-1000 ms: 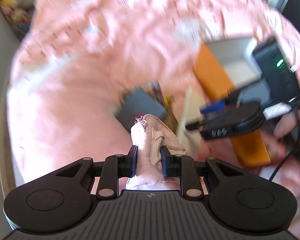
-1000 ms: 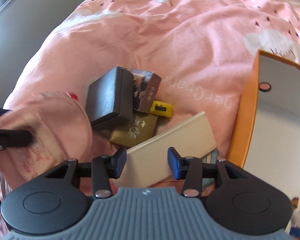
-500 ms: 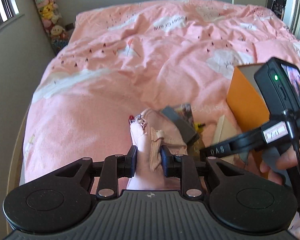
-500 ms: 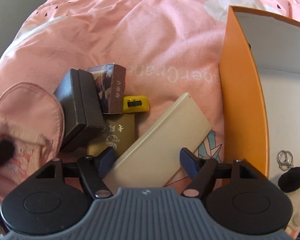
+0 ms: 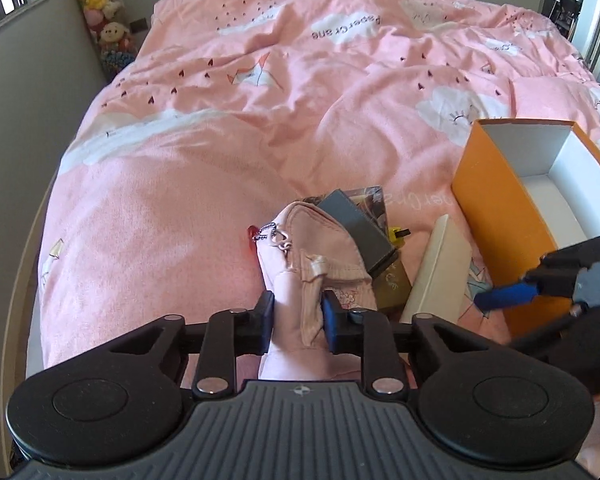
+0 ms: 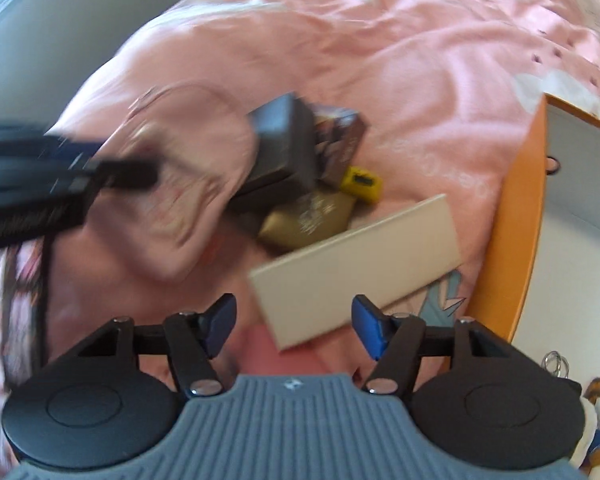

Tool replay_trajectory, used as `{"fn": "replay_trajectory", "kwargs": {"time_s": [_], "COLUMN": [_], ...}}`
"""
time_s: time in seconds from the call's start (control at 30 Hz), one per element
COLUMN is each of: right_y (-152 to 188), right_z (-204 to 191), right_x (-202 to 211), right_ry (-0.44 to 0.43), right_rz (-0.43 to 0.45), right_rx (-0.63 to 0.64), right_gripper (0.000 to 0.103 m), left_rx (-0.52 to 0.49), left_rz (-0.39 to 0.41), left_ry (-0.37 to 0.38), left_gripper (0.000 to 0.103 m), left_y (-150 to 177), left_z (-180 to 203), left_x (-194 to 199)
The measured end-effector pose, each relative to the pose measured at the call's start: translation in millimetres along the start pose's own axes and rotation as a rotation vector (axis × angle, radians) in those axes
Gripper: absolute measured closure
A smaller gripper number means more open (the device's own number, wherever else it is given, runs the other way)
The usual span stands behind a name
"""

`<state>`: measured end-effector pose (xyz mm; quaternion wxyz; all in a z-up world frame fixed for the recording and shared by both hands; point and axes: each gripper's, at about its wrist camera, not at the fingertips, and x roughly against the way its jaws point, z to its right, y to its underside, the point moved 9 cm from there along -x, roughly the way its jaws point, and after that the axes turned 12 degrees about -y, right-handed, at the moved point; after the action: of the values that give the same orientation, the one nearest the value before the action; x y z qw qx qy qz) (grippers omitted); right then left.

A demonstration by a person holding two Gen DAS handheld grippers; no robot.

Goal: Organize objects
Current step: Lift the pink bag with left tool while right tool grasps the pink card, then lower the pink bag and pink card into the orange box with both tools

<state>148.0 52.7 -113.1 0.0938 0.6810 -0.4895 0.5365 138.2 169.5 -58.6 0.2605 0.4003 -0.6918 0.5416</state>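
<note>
Left gripper (image 5: pixel 298 317) clamps the soft pink fabric pouch (image 5: pixel 314 256); right gripper (image 6: pixel 292 325), jaws just narrowing yet apart, hovers over the flat cream box (image 6: pixel 352 264)

The bedcover (image 5: pixel 228 168) is soft, matt pink cloth with a printed pattern. The pouch (image 5: pixel 312 248) is matt pink fabric with a small metal bead chain (image 5: pixel 266 233). The orange box (image 5: pixel 496 216) is smooth matt cardboard, white inside. The cream case (image 6: pixel 356 264) looks smooth and matt. The left tool (image 5: pixel 298 316) body is ribbed matt black plastic.
</note>
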Motion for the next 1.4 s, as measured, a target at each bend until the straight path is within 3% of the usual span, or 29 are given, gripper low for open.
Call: {"fn": "replay_trajectory", "kwargs": {"time_s": [0.17, 0.33, 0.6, 0.7, 0.87, 1.1, 1.27, 1.4], "right_y": [36.3, 54.3, 63.5, 64.3, 66.0, 62.4, 66.1, 69.5], "right_z": [-16.1, -17.4, -21.5, -23.5, -26.1, -24.0, -15.3, -6.3], "right_x": [0.1, -12.3, -38.0, -33.6, -4.6, 52.6, 108.7, 158.2], "right_ry": [-0.05, -0.04, 0.004, 0.011, 0.03, -0.043, -0.182, -0.199], "right_rz": [-0.118, -0.18, -0.199, -0.179, -0.097, 0.061, 0.22, 0.362], "right_rx": [0.146, 0.196, 0.243, 0.252, 0.239, 0.105, -0.045, -0.116], "right_gripper": [0.057, 0.059, 0.056, 0.064, 0.08, 0.083, 0.084, 0.084], "left_rx": [-0.006, 0.04, 0.075, 0.077, 0.108, 0.123, 0.133, 0.113], "left_rz": [0.064, 0.077, 0.055, 0.056, 0.072, 0.121, 0.176, 0.216], "left_ry": [0.026, 0.057, 0.089, 0.093, 0.103, 0.121, 0.151, 0.19], "left_gripper": [0.079, 0.079, 0.079, 0.079, 0.079, 0.079, 0.079, 0.079], "left_y": [3.2, 3.1, 10.7, 12.6, 12.2, 2.3, -11.0, -22.8], "left_z": [11.2, 13.7, 16.3, 16.9, 14.6, 19.9, 32.5, 53.2], "left_x": [25.9, 34.7, 33.7, 35.8, 43.0, 63.5, 84.6, 101.3]}}
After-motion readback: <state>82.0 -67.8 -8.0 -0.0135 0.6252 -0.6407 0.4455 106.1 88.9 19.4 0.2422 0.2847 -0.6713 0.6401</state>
